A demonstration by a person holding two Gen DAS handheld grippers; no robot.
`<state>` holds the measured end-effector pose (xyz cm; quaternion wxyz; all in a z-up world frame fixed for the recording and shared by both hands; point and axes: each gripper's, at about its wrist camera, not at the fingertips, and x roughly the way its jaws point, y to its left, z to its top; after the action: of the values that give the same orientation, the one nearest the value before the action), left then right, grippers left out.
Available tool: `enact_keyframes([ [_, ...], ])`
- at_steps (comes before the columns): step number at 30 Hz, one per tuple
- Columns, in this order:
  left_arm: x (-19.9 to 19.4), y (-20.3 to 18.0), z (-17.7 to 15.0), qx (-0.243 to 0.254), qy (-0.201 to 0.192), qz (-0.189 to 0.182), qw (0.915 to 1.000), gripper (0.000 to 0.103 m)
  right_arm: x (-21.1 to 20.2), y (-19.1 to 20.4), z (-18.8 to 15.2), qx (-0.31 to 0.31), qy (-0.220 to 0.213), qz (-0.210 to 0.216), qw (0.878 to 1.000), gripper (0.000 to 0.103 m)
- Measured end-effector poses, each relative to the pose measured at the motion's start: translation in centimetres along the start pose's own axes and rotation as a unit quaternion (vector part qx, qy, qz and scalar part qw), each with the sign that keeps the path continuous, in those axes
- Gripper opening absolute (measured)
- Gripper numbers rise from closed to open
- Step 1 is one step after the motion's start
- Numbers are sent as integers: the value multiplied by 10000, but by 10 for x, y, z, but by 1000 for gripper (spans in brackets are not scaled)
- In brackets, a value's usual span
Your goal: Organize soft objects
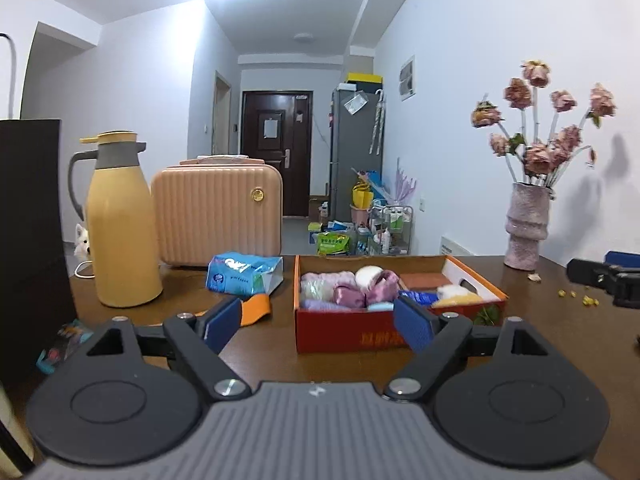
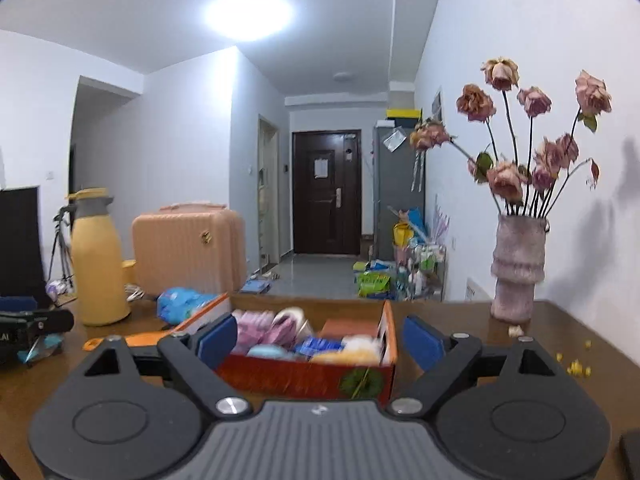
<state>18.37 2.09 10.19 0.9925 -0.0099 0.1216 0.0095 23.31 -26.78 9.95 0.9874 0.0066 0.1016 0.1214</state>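
Left wrist view alone shows a white dog point(image 1: 82, 240) at middle left. Both views show the red box point(image 1: 340, 332) at centre of the worktop point(image 1: 560, 340), full of soft objects point(image 1: 348, 288). Left gripper point(image 1: 318, 322) and right gripper point(image 2: 320, 342) stand spread, empty.

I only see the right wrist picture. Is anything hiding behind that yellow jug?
Observer: Yes, a small white dog peeks out beside the yellow jug.
Operator: The blue thing left of the box is blurry here. What is it?
Observer: A blue plastic pack with white lettering, lying on the table.
Operator: Is the other hand-held gripper holding something?
Observer: No, the left hand-held gripper is open, nothing between its fingers.
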Motion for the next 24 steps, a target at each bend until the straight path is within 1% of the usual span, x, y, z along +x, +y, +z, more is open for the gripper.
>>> enact_keyframes([
  [2,-21,3,-10,-92,-16,44,9999,90,-19,8,-13,-33,5,47,10000,90],
  [3,-31,4,-15,-123,-42,47,9999,94,-31,14,-20,-54,16,76,10000,90],
  [4,-40,5,-22,-116,-69,84,9999,95,-40,18,-26,-84,21,93,9999,90],
  [7,-62,2,-44,182,-40,200,9996,95,-73,32,-52,-108,-38,78,9999,97],
  [8,-70,1,-52,215,-22,269,9994,95,-83,36,-61,-111,-46,56,9999,97],
  [11,-101,6,-73,107,12,164,9998,96,-115,45,-86,80,28,-152,9998,97],
  [12,-111,9,-78,1,75,113,9999,99,-123,47,-91,136,41,-187,9997,97],
  [14,-131,14,-88,-124,172,-14,9998,99,-145,52,-103,324,32,-198,9993,99],
  [17,-148,14,-92,2,156,-87,9998,100,-167,58,-115,570,116,-167,9982,100],
  [19,-150,13,-88,58,87,-51,9999,100,-174,66,-117,416,106,-165,9989,100],
  [21,-151,13,-84,-23,27,21,10000,100,-177,71,-117,236,7,-204,9995,100],
  [24,-155,13,-81,-66,-18,-12,10000,100,-179,75,-113,238,-125,-211,9994,103],
])
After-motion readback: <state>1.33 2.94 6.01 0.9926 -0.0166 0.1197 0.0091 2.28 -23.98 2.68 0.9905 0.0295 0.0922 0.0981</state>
